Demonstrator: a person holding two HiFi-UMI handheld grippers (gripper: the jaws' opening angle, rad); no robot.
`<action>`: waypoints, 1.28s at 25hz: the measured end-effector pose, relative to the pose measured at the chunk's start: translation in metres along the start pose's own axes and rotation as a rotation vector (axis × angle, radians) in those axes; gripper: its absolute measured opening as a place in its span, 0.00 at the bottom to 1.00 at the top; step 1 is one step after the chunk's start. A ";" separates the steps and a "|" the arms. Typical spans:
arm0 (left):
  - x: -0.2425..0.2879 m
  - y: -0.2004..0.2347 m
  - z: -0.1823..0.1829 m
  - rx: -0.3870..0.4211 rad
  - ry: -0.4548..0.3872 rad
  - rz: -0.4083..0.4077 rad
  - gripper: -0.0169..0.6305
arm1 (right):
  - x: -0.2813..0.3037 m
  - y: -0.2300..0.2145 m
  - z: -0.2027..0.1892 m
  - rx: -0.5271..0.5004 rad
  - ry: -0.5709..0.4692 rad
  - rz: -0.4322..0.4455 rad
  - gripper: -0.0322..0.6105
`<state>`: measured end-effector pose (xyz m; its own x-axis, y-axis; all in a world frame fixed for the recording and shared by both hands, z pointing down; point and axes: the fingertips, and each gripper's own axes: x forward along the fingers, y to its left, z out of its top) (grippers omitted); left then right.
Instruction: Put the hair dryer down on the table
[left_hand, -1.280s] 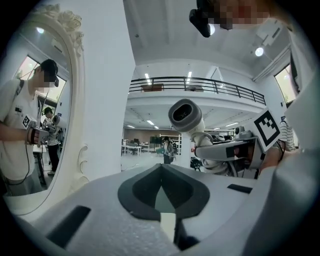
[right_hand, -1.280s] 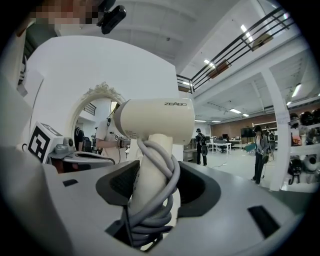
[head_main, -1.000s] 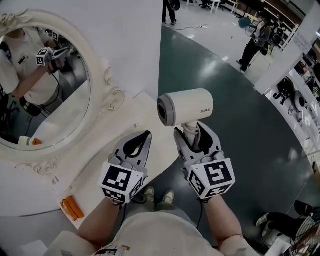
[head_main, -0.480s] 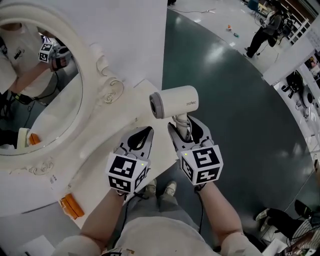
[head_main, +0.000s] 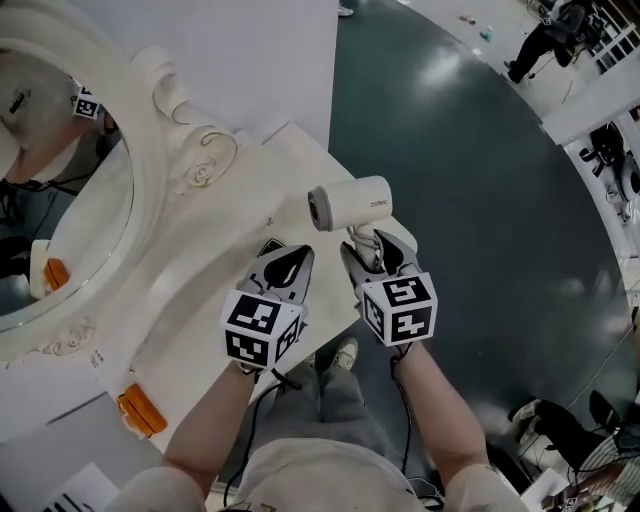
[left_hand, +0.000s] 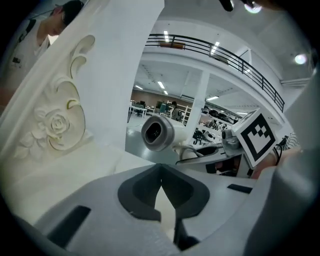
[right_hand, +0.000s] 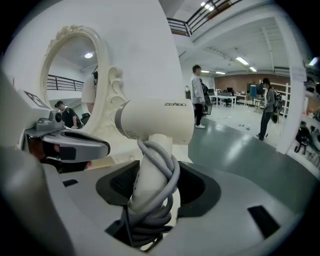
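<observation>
A white hair dryer (head_main: 351, 203) (right_hand: 156, 120) (left_hand: 161, 133) stands upright in my right gripper (head_main: 368, 252) (right_hand: 150, 190), which is shut on its handle; a grey cord is wound round that handle. The dryer's barrel points left and hangs over the table's right edge. My left gripper (head_main: 284, 268) (left_hand: 161, 196) is over the white table (head_main: 240, 215) just left of it, shut with nothing between its jaws.
A large ornate white mirror (head_main: 190, 160) leans on the wall at the table's back left and reflects the person. An orange object (head_main: 136, 411) lies near the table's front left. Dark green floor (head_main: 480, 200) lies to the right, with people standing far off.
Both grippers and the hair dryer have come lower and nearer the table's right edge. The dryer looks smaller in the head view.
</observation>
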<state>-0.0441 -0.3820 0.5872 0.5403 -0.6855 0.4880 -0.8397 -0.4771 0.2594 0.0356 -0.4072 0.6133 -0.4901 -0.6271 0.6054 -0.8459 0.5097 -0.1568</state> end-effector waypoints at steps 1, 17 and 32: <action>0.007 0.002 -0.008 -0.007 0.016 -0.003 0.05 | 0.008 -0.003 -0.010 0.003 0.023 0.000 0.41; 0.057 0.027 -0.082 -0.039 0.172 0.014 0.05 | 0.066 -0.013 -0.102 -0.017 0.323 0.037 0.41; 0.062 0.031 -0.099 -0.061 0.218 0.004 0.05 | 0.082 -0.014 -0.127 -0.036 0.426 -0.038 0.41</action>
<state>-0.0424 -0.3846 0.7082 0.5175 -0.5491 0.6563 -0.8473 -0.4359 0.3034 0.0345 -0.3910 0.7639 -0.3218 -0.3504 0.8796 -0.8502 0.5158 -0.1056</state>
